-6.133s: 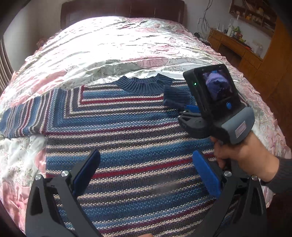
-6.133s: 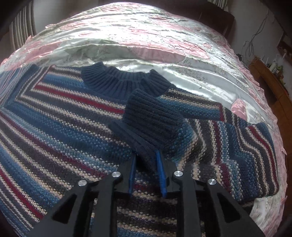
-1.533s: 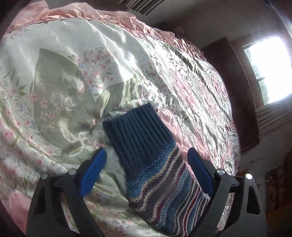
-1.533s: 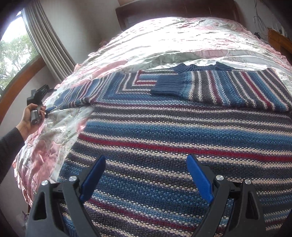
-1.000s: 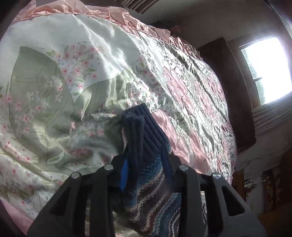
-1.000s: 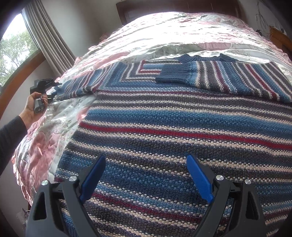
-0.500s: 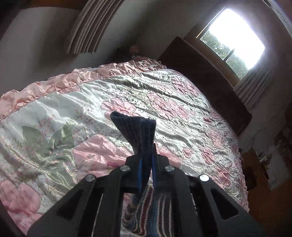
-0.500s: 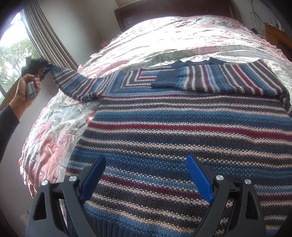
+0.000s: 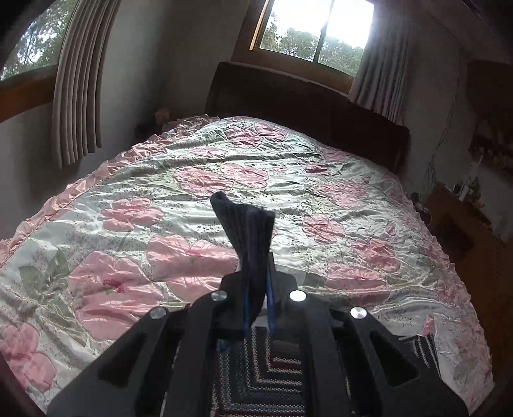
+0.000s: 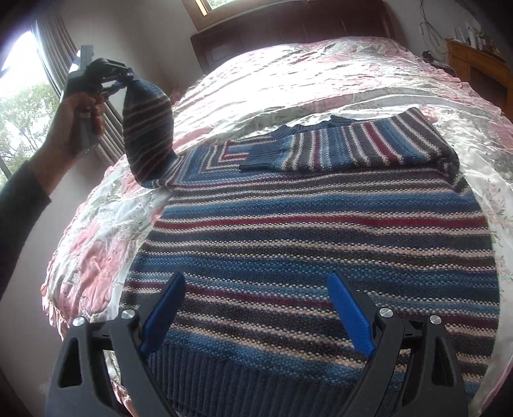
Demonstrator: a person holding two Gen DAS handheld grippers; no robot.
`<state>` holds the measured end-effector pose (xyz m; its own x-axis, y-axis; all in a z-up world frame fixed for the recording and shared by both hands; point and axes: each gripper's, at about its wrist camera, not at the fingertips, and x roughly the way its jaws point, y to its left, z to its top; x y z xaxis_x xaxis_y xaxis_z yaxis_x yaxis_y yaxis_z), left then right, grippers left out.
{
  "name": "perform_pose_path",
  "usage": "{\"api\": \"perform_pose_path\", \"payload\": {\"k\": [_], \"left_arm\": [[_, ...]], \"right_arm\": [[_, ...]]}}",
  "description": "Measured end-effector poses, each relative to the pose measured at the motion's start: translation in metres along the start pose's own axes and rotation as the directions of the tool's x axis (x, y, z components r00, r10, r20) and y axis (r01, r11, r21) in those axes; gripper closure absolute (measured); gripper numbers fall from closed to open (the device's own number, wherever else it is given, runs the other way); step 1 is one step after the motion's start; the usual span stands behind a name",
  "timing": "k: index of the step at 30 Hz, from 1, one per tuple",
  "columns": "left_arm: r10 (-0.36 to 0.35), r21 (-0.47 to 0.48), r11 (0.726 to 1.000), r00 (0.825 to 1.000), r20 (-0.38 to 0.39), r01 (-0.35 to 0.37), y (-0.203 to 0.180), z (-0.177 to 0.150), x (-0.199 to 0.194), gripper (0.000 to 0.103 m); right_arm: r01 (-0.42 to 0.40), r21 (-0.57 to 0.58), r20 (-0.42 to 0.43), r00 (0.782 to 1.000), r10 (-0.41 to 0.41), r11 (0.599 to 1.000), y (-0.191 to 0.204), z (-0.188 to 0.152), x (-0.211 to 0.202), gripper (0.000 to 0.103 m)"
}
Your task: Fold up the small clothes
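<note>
A striped blue, red and cream knitted sweater (image 10: 320, 231) lies flat on the bed. One sleeve (image 10: 362, 149) is folded across its chest. The other sleeve (image 10: 147, 128) hangs in the air at the left, its navy cuff (image 9: 248, 231) pinched in my left gripper (image 9: 256, 282), which is shut on it. That gripper (image 10: 118, 80) shows in the right wrist view, held by a hand (image 10: 77, 118). My right gripper (image 10: 256, 314) is open above the sweater's ribbed hem (image 10: 256, 375), nothing between its fingers.
The bed carries a shiny pink floral cover (image 9: 192, 250) with a dark headboard (image 9: 304, 102) behind it. Curtains (image 9: 77, 86) and windows (image 9: 314, 29) lie beyond. A wooden cabinet (image 10: 481, 73) stands at the right of the bed.
My left gripper, open around the cuff 1.5 s ago, has shut on it and lifted the sleeve high off the bed, turning toward the headboard. The right gripper has stayed open over the hem.
</note>
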<state>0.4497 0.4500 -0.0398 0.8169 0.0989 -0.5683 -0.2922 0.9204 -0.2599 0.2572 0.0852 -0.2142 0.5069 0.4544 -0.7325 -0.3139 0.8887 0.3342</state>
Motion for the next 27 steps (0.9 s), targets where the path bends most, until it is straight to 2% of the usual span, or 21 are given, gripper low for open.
{"api": "perform_pose_path", "payload": {"k": [6, 12, 19, 21, 22, 23, 25, 27], "left_arm": [[0.020, 0.053, 0.998, 1.000, -0.022, -0.019, -0.059, -0.053, 0.031, 0.097], [0.026, 0.072, 0.997, 0.992, -0.126, -0.017, -0.106, -0.126, 0.075, 0.097], [0.031, 0.110, 0.994, 0.970, -0.240, -0.005, -0.141, -0.196, 0.114, 0.095], [0.012, 0.114, 0.993, 0.957, -0.291, 0.022, -0.144, -0.208, 0.120, 0.088], [-0.014, 0.096, 0.994, 0.953, -0.304, 0.045, -0.144, -0.211, 0.119, 0.074], [-0.061, 0.065, 0.994, 0.943, -0.327, 0.087, -0.140, -0.213, 0.118, 0.052], [-0.147, -0.002, 0.988, 0.932, -0.330, 0.155, -0.129, -0.212, 0.107, 0.037], [-0.232, -0.061, 0.973, 0.914, -0.334, 0.225, -0.112, -0.211, 0.092, 0.031]], "right_arm": [[0.021, 0.039, -0.006, 1.000, -0.020, 0.999, -0.031, -0.008, -0.014, 0.013], [0.037, 0.054, -0.017, 0.999, -0.036, 0.998, -0.055, -0.015, -0.019, 0.013], [0.040, 0.100, -0.028, 0.999, -0.038, 0.994, -0.077, -0.017, -0.023, 0.013], [0.026, 0.113, -0.021, 1.000, -0.023, 0.993, -0.084, -0.012, -0.024, 0.013], [0.011, 0.120, -0.013, 1.000, -0.009, 0.993, -0.087, -0.008, -0.025, 0.010], [-0.010, 0.135, -0.006, 1.000, 0.011, 0.991, -0.090, -0.002, -0.025, 0.007], [-0.085, 0.185, -0.014, 0.996, 0.089, 0.979, -0.099, 0.016, -0.021, 0.004], [-0.144, 0.223, -0.035, 0.987, 0.155, 0.964, -0.105, 0.041, -0.009, 0.004]]}}
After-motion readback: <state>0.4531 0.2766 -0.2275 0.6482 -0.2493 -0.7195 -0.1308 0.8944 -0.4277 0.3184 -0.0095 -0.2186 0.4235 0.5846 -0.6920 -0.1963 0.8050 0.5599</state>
